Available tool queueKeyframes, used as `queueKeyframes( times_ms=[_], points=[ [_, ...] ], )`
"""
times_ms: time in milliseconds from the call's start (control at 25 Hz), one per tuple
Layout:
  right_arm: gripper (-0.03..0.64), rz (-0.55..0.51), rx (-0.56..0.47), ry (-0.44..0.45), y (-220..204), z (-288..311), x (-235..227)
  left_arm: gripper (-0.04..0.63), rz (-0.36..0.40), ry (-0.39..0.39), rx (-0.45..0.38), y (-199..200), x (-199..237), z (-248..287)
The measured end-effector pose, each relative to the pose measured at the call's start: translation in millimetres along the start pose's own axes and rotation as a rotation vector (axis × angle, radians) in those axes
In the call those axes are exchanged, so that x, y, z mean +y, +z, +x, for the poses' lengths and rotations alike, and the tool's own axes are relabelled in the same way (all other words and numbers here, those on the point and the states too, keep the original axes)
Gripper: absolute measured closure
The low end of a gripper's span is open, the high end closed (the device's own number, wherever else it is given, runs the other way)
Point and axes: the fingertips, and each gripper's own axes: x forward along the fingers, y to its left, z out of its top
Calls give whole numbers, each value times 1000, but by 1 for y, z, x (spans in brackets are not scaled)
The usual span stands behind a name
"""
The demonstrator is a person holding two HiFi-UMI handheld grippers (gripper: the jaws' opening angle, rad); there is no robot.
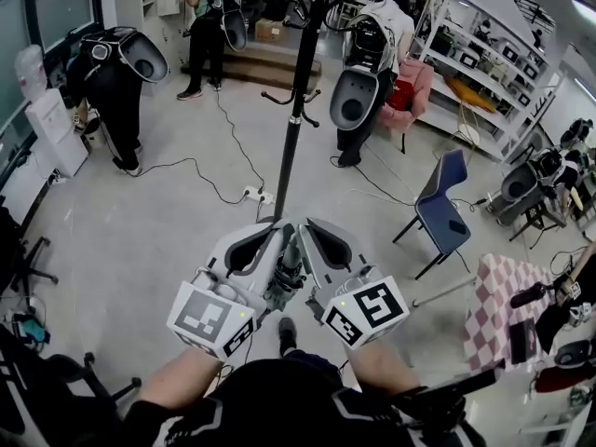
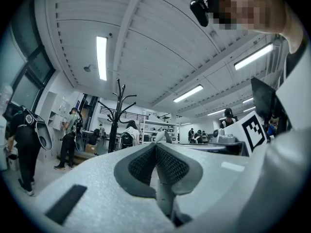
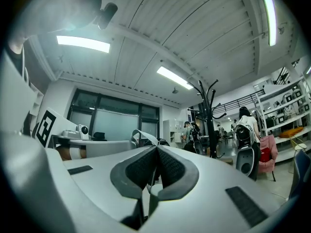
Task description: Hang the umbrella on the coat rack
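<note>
Hanging between the two raised tools, the folded umbrella [image 1: 285,273] dangles by its strap [image 3: 141,133]. The left hand-held gripper [image 1: 277,234] and right hand-held gripper [image 1: 309,226] each have their jaws pressed together on that strap. The coat rack [image 1: 289,156] stands at twelve o'clock.

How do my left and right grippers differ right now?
The left gripper sits left of the umbrella, the right gripper right of it. A loop of umbrella strap stands clear past the right gripper's jaws; only a short bit shows past the left gripper's. Shared: both sets of jaws look shut on that strap, aimed toward the coat rack.
</note>
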Motion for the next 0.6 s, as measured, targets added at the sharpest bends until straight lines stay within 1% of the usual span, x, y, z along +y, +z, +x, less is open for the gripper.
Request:
queueKeyframes(
  times_ms=[240, 600],
  points=[
    [609, 12, -10, 13, -1, 19, -34, 584, 0, 22, 10, -6, 18, 37],
    [609, 22, -20, 43, -7, 37, -97, 584, 7, 48, 23, -19, 27, 101]
  ],
)
